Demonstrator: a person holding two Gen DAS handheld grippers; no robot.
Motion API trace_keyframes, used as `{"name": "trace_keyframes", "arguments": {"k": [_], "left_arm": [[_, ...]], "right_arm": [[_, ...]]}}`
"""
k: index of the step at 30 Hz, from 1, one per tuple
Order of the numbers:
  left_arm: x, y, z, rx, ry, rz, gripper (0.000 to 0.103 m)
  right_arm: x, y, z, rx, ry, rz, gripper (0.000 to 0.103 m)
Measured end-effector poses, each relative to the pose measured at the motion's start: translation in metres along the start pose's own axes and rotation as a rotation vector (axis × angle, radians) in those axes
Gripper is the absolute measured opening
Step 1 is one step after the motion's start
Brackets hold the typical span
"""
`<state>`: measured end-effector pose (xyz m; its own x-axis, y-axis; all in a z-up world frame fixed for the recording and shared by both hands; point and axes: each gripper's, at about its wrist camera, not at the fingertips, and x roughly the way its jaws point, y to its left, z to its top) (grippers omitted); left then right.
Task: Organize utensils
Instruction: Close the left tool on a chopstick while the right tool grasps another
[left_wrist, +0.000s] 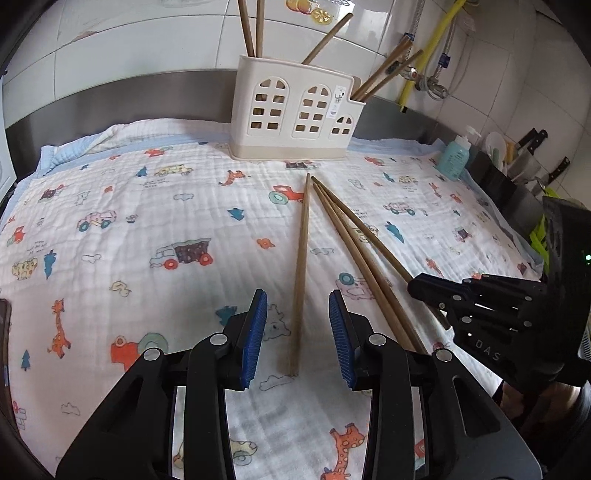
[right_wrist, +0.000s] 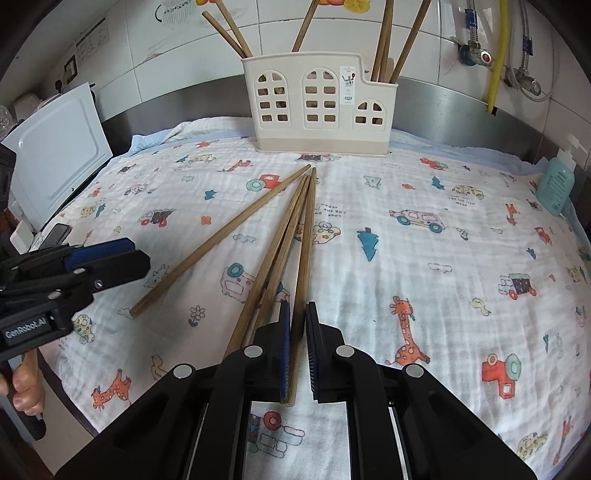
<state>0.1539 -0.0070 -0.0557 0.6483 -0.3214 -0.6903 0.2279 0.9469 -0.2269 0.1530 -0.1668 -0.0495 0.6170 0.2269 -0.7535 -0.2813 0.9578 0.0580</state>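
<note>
Several wooden chopsticks lie on the printed cloth (left_wrist: 110, 184) in front of a cream utensil holder (left_wrist: 295, 110), which stands at the back and holds several more chopsticks. My left gripper (left_wrist: 298, 295) is open, its jaws on either side of one lone chopstick (left_wrist: 301, 258). That chopstick also shows in the right wrist view (right_wrist: 221, 240). My right gripper (right_wrist: 296, 308) is open with a narrow gap around the rightmost chopstick (right_wrist: 306, 240) of a group of three; whether the pads touch it is unclear. The holder also shows in the right wrist view (right_wrist: 317, 107).
A teal bottle (left_wrist: 454, 155) stands at the cloth's right edge, with knives and dish items beyond it. A white appliance (right_wrist: 55, 155) stands at the left. Pipes and valves (right_wrist: 498, 55) run on the tiled wall behind.
</note>
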Motion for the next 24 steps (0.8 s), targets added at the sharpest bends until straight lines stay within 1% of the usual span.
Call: {"name": "trace_keyframes", "arguments": {"k": [8, 9, 14, 19, 21, 24], "left_arm": [[0.018, -0.005, 0.001, 0.02, 0.015, 0.001, 0.034], [0.02, -0.005, 0.001, 0.019, 0.019, 0.001, 0.026], [0.032, -0.003, 0.0, 0.01, 0.042, -0.004, 0.016], [0.037, -0.005, 0.0, 0.017, 0.048, 0.014, 0.015], [0.038, -0.007, 0.001, 0.027, 0.053, 0.04, 0.008], [0.039, -0.01, 0.003, 0.045, 0.059, 0.069, 0.007]], "right_arm": [[-0.036, -0.011, 0.013, -0.009, -0.092, -0.013, 0.007], [-0.041, -0.012, 0.016, -0.014, -0.103, -0.013, 0.007], [-0.058, -0.012, 0.025, -0.029, -0.152, -0.011, 0.007], [-0.072, -0.012, 0.034, -0.046, -0.19, -0.007, 0.007], [-0.077, -0.012, 0.037, -0.053, -0.202, -0.004, 0.007], [-0.083, -0.011, 0.042, -0.066, -0.223, -0.007, 0.007]]}}
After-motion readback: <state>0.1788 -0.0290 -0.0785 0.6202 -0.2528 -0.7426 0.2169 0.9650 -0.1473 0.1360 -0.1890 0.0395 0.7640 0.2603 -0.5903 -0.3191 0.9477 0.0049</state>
